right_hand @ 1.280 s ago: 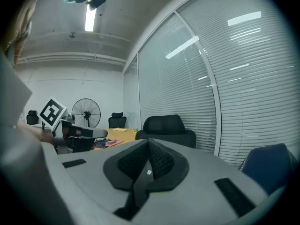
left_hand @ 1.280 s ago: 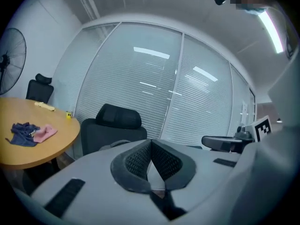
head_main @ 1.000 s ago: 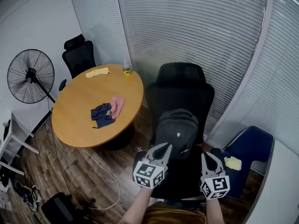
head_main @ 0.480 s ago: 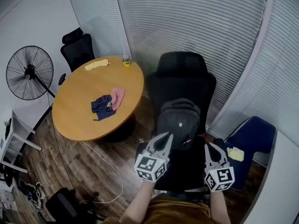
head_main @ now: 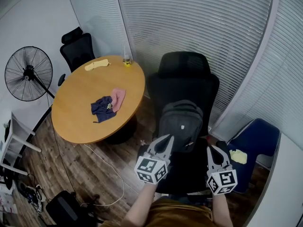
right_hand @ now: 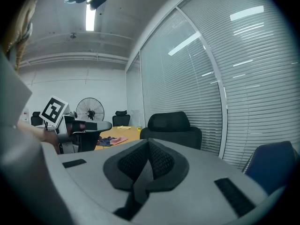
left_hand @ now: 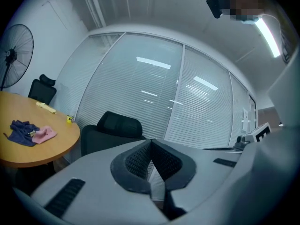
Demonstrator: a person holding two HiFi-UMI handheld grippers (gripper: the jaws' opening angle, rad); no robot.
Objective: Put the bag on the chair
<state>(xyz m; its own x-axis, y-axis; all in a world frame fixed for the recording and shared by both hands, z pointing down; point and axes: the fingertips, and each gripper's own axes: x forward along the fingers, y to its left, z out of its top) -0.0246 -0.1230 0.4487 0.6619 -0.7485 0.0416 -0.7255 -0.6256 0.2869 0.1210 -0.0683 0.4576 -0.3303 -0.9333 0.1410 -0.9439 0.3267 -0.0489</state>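
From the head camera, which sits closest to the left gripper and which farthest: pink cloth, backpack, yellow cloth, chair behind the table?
From the left gripper:
1. Backpack, just ahead, on the big chair.
2. Pink cloth, to the left, middle of the table.
3. Yellow cloth, at the table's far edge.
4. Small chair, behind the table, farthest.

Centre frame: bag (head_main: 181, 124) dark grey, chair (head_main: 187, 86) black. Left: table (head_main: 75, 122) orange-tan, bearing navy cloth (head_main: 102, 109), pink cloth (head_main: 118, 97) and yellow cloth (head_main: 96, 65). Fan (head_main: 26, 74) black. Blinds (head_main: 189, 18) white, horizontally slatted. Lower frame: left gripper (head_main: 166, 139) and right gripper (head_main: 210, 150) grey, cubes patterned with black-and-white squares.
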